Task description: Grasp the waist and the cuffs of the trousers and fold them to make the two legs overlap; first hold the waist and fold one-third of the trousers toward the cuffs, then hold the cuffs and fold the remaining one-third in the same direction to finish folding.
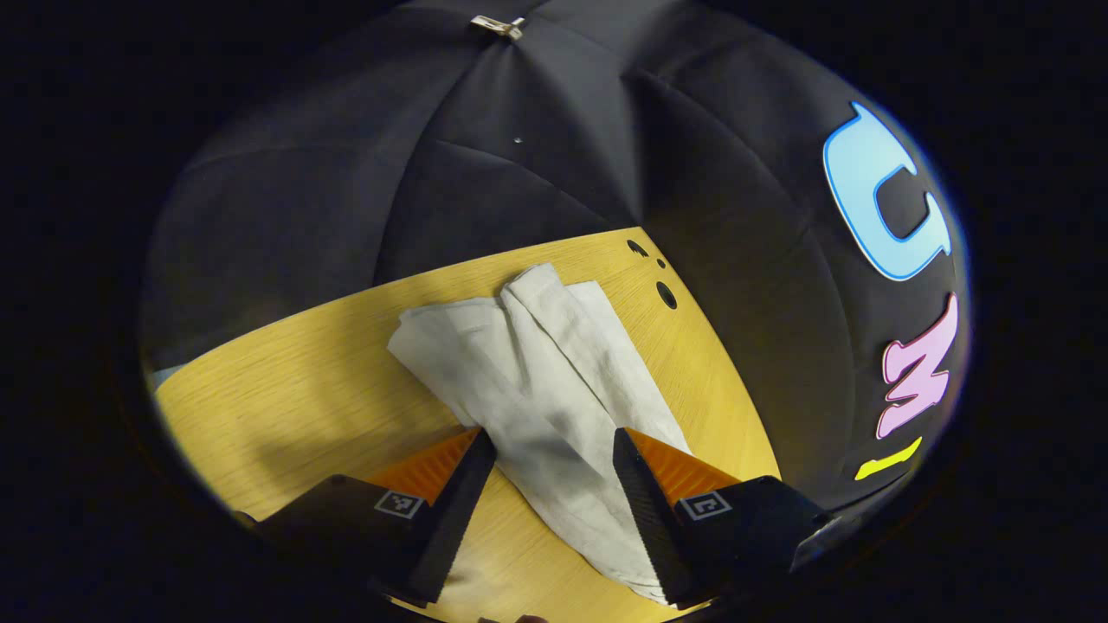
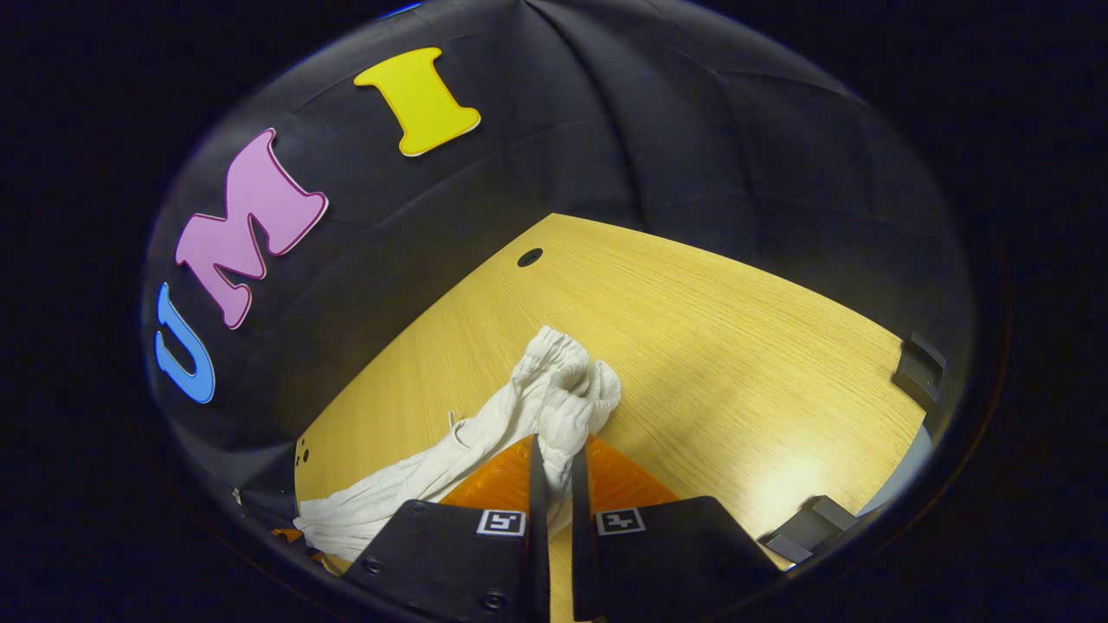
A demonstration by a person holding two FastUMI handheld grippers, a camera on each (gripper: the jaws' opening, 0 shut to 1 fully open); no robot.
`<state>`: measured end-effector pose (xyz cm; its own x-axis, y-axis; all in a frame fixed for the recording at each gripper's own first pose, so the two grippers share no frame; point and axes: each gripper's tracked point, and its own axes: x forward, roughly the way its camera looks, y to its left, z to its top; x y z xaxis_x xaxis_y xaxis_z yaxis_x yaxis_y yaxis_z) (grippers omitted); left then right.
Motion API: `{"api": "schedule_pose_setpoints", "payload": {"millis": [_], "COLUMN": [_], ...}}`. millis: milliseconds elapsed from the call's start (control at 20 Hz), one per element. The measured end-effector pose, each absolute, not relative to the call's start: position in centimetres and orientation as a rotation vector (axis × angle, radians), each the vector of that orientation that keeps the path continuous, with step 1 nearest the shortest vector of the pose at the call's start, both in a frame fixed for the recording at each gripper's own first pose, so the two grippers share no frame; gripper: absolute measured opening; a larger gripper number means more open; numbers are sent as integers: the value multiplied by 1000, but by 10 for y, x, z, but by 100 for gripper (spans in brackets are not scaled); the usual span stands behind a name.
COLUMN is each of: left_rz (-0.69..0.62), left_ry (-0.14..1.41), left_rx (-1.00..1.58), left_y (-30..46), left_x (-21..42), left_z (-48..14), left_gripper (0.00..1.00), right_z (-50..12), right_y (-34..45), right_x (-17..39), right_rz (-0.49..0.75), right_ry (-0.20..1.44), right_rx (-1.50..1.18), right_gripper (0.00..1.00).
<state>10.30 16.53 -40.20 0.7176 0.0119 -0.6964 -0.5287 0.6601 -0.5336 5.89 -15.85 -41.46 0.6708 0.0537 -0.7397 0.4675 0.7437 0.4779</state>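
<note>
Off-white trousers (image 1: 519, 363) lie on the wooden table (image 1: 286, 389) in the left gripper view, their legs spreading toward the far side. My left gripper (image 1: 554, 441) is open, and the cloth runs between its two fingers without being pinched. In the right gripper view, my right gripper (image 2: 557, 450) is shut on the gathered elastic waist (image 2: 563, 376), which bunches up just beyond the fingertips. From there the trousers (image 2: 389, 493) trail off to the lower left across the table (image 2: 736, 346).
The black cloth wall rises close behind the table's far edge. Small dark holes (image 1: 666, 294) (image 2: 530, 257) mark the tabletop. Two dark brackets (image 2: 919, 368) (image 2: 801, 528) sit on the table's right edge. Bare wood stretches to the right of the waist.
</note>
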Motion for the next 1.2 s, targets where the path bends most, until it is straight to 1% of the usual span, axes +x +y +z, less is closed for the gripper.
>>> {"api": "schedule_pose_setpoints", "payload": {"millis": [100, 150, 300, 350, 400, 500, 700, 850, 1050, 1100, 1150, 1200], "left_rz": [336, 341, 321, 319, 320, 309, 295, 330, 338, 337, 336, 336], "left_ry": [726, 739, 768, 769, 773, 774, 768, 740, 745, 747, 748, 750], "left_rx": [-781, -766, -772, -785, -793, -794, -802, -841, -853, -855, -857, -861], "left_y": [167, 170, 165, 163, 162, 156, 145, 142, 129, 125, 122, 121], "left_x": [120, 124, 128, 127, 123, 112, 80, 55, 27, 23, 19, 16], "left_z": [-409, -415, -421, -423, -422, -420, -417, -417, -416, -417, -418, -417], "left_gripper": [89, 82, 17, 17, 10, 8, 8, 8, 8, 5, 8, 8], "right_z": [-411, -408, -398, -391, -381, -364, -320, -279, -228, -211, -203, -198], "right_y": [-155, -154, -153, -152, -151, -149, -132, -97, -26, -1, 24, 50], "right_x": [57, 56, 49, 49, 48, 54, 62, 78, 101, 97, 99, 99], "right_rz": [-253, -252, -260, -259, -254, -238, -169, -61, 110, 151, 194, 241], "right_ry": [810, 805, 784, 769, 747, 707, 632, 574, 517, 508, 502, 500], "right_rx": [699, 697, 694, 694, 691, 654, 582, 533, 476, 472, 467, 458], "right_gripper": [14, 14, 14, 14, 14, 14, 14, 14, 14, 14, 14, 14]}}
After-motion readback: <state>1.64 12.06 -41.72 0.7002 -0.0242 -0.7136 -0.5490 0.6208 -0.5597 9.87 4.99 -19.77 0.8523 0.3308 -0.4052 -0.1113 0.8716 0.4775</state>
